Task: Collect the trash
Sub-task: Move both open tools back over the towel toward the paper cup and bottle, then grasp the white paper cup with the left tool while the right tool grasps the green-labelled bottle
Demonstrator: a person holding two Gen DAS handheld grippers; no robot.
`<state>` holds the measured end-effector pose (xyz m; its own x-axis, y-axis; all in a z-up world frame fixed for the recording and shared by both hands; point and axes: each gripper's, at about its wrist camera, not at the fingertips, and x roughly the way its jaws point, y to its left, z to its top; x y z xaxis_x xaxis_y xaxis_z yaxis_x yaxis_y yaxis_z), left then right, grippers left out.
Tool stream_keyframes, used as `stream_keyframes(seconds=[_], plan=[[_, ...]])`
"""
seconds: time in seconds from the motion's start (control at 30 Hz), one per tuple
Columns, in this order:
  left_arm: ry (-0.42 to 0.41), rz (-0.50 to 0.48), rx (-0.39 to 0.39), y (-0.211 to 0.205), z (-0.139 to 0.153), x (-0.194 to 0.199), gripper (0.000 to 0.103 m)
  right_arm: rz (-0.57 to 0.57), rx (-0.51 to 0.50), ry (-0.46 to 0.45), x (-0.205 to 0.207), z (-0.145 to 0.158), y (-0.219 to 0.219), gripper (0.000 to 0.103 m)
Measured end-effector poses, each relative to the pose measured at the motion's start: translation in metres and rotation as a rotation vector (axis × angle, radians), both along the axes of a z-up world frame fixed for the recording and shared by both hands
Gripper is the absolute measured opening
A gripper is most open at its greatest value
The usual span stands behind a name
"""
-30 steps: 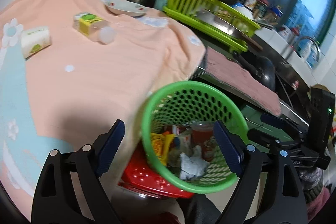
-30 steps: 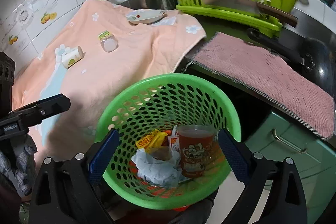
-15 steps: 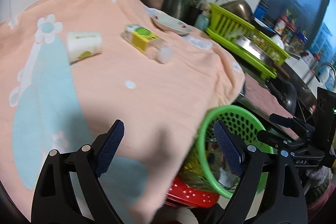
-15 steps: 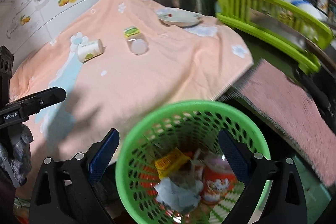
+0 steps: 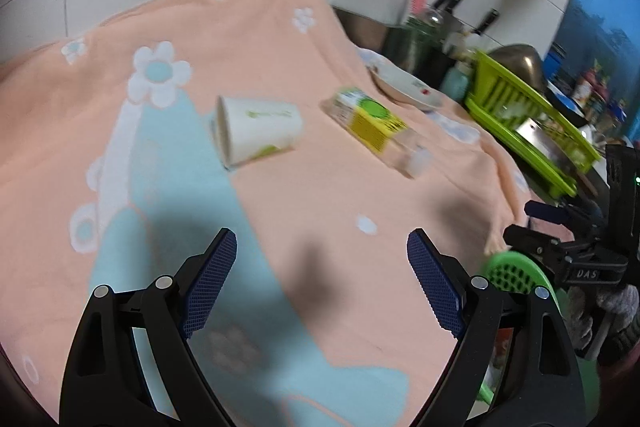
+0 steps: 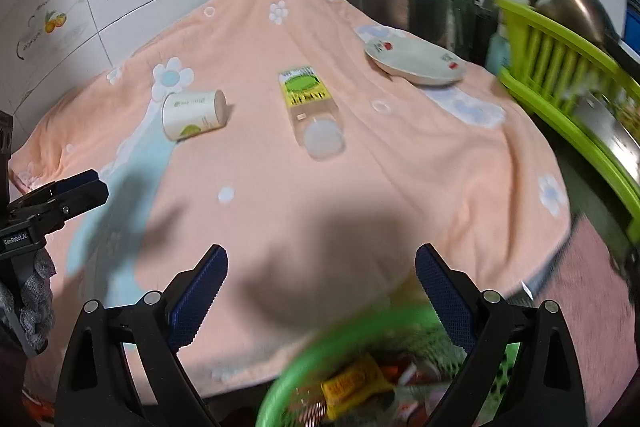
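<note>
A white paper cup (image 5: pixel 256 133) lies on its side on the peach cloth (image 5: pixel 304 195); it also shows in the right wrist view (image 6: pixel 192 115). A clear bottle with a yellow-green label (image 5: pixel 372 123) lies to its right, also in the right wrist view (image 6: pixel 310 107). The green trash basket (image 6: pixel 360 367), holding wrappers, sits below the cloth's near edge; its rim shows in the left wrist view (image 5: pixel 516 271). My left gripper (image 5: pixel 322 279) is open and empty above the cloth. My right gripper (image 6: pixel 322 291) is open and empty above the basket's rim.
A white plate (image 6: pixel 416 61) lies at the back of the cloth. A lime dish rack (image 6: pixel 568 83) with a cleaver stands at the right, knives and jars behind it. A pink mat (image 6: pixel 584 291) lies at the right edge. Tiled wall and pipes stand behind.
Both grippers have lifted from over the basket and swung left and forward over the cloth. The cup and bottle are now nearer and more central. Both stay open and empty.
</note>
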<state>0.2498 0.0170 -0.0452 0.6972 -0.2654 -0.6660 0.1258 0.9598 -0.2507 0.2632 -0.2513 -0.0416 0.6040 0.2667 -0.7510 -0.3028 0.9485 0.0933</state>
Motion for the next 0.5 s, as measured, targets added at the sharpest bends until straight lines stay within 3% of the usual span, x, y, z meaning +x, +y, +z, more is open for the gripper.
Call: stream_keyframes(seconds=[0.33, 0.5], plan=[[-0.011, 0.028, 0.018, 0.034, -0.002, 0.04, 0.086, 0.043, 0.004, 0.005, 0.08, 0.003, 0.036, 0.091], [-0.006, 0.032, 0.025, 0.046, -0.007, 0.059, 0.086, 0.059, -0.006, 0.018, 0.125, 0.001, 0.055, 0.086]])
